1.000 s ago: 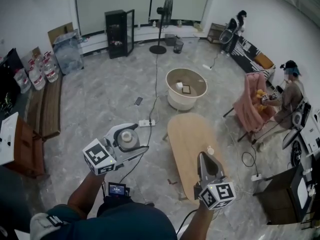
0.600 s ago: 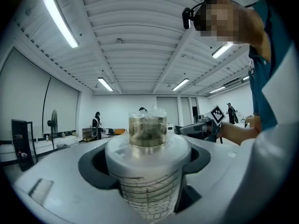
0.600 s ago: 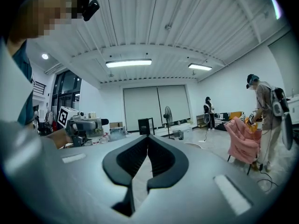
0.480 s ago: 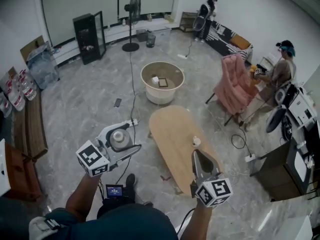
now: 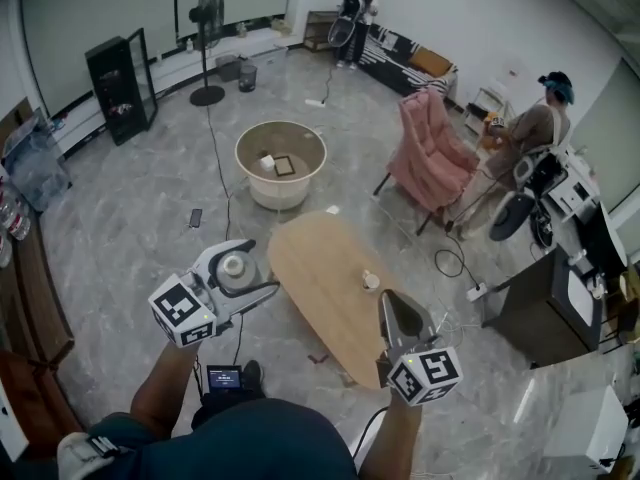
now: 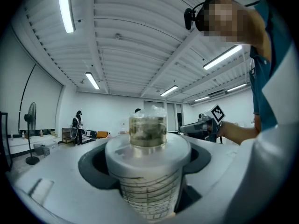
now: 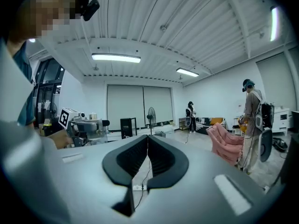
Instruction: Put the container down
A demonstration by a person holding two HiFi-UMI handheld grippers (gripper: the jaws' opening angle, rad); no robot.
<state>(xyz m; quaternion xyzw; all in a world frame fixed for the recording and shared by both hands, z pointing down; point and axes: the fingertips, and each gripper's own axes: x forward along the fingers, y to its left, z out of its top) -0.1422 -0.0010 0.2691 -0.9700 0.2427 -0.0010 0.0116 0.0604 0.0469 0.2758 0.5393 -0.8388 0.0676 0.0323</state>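
Container: clear plastic container [image 6: 147, 190] with printed scale lines, a wide white collar and a stubby clear top showing brownish contents. It is upright and up in the air, over the grey marble floor [image 5: 130, 208], just beside the counter's near-left edge.
Left hand-held gripper [image 5: 250, 266]: grasping the container round its body below the collar, with the jaws spread wide around it.
Right hand-held gripper [image 7: 147, 141]: clenched on nothing, pads meeting, hanging by the counter's near-right edge.
Counter: pale wooden oval counter [image 5: 320, 278], its top bare apart from a small white object [image 5: 370, 281] toward the right side.
Step in hand: the carry-in, by my read. The container is not yet over the wood and not yet down.
Next move: calls for bringing the load across above a bare patch, well apart from the small white object. Then lower it with the base flat until it sits, and only then let the jaws go.
Watch for: it looks top-heavy, so a tilted landing could tip it.
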